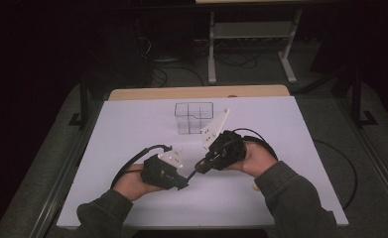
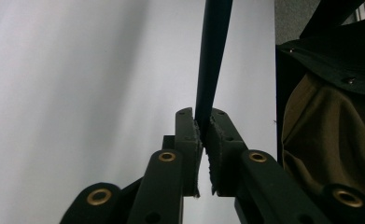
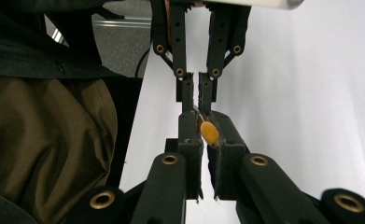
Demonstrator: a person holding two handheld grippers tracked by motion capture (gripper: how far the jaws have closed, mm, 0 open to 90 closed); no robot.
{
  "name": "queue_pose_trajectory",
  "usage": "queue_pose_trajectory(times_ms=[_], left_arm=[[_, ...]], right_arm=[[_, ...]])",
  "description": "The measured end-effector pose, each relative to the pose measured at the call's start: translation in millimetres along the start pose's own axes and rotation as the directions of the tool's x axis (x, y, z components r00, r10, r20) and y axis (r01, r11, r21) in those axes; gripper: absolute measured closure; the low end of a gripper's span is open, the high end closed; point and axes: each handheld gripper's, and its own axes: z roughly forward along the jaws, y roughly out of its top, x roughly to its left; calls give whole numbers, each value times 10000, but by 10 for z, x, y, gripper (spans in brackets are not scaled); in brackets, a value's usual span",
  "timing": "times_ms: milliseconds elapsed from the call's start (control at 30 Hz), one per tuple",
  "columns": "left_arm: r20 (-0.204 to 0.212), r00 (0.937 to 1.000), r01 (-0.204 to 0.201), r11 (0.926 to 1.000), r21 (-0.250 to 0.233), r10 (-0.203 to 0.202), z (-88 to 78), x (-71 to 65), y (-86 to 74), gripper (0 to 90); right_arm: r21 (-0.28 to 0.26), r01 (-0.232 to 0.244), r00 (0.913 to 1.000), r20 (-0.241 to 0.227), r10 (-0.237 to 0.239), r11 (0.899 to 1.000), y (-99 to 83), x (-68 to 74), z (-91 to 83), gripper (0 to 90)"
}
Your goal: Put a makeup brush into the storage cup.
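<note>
White and bare, the surface (image 1: 132,129) stretches across the high view, with a wooden edge at its far side. Two hands come in from the bottom, each holding a black claw, and the two claws meet tip to tip near the middle of the surface, close to the person.

The left claw (image 1: 182,184) points to the right. In the left gripper view its jaws are pressed together on a thin dark rod (image 2: 213,60), which rises straight up out of them.

The right claw (image 1: 199,167) points down and to the left, towards the left one. In the right gripper view its jaws are closed on the other end of the same rod, where a small orange tip (image 3: 209,133) sits between the pads. The left claw's jaws show just beyond, in line with it.

A clear plastic box with compartments (image 1: 195,117) stands farther back on the surface, just behind the right claw's grey plate.
</note>
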Motion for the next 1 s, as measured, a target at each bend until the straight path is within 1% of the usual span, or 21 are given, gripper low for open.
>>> queue_pose_trajectory(times_ms=[33, 167, 233, 333, 367, 467, 533, 700, 767, 900, 1000], left_arm=[[1, 10000, -60, 10000, 21, 60, 3, 1, 3, 835], [57, 10000, -60, 10000, -49, 60, 5, -1, 0, 843], [8, 10000, -36, 9999, -144, 36, -7, 3, -6, 846], [3, 10000, 76, 9995, -302, -76, -25, 3, -11, 846], [25, 9999, 100, 9994, -346, -100, -30, 5, -14, 846], [-61, 9999, 140, 9989, -453, -143, -41, 11, -20, 847], [-52, 9999, 152, 9984, -545, -155, -44, 13, -21, 847], [-73, 9999, 135, 9983, -562, -139, -40, 10, -21, 847], [-67, 9999, 131, 9983, -573, -135, -41, 6, -19, 847], [-55, 9999, 124, 9982, -590, -128, -36, 3, -17, 847], [-42, 10000, 72, 9984, -553, -75, -26, -4, -9, 847]], right_arm=[[-29, 14, 10000, -14, -14, 10000, -1, -1, 1, 830], [-147, 55, 10000, -32, -55, 9999, -13, -14, 2, 824], [-300, 69, 10000, 36, -68, 9995, -22, -14, -1, 818], [-539, -48, 9999, 113, 54, 9985, -39, -1, -22, 794], [-694, 99, 9998, 169, -88, 9975, -44, -9, -24, 780], [-913, -37, 9997, 247, 60, 9958, -68, 6, -27, 762], [-1078, 45, 9994, 348, -8, 9942, -88, 2, -18, 760], [-1556, -29, 9993, 361, 86, 9878, -149, -6, 10, 778], [-1565, -95, 9994, 323, 147, 9876, -160, -9, 21, 780], [-1659, -23, 9996, 280, 70, 9861, -160, -20, 42, 814], [-1715, -98, 9998, 130, 122, 9851, -152, -14, 45, 827]])
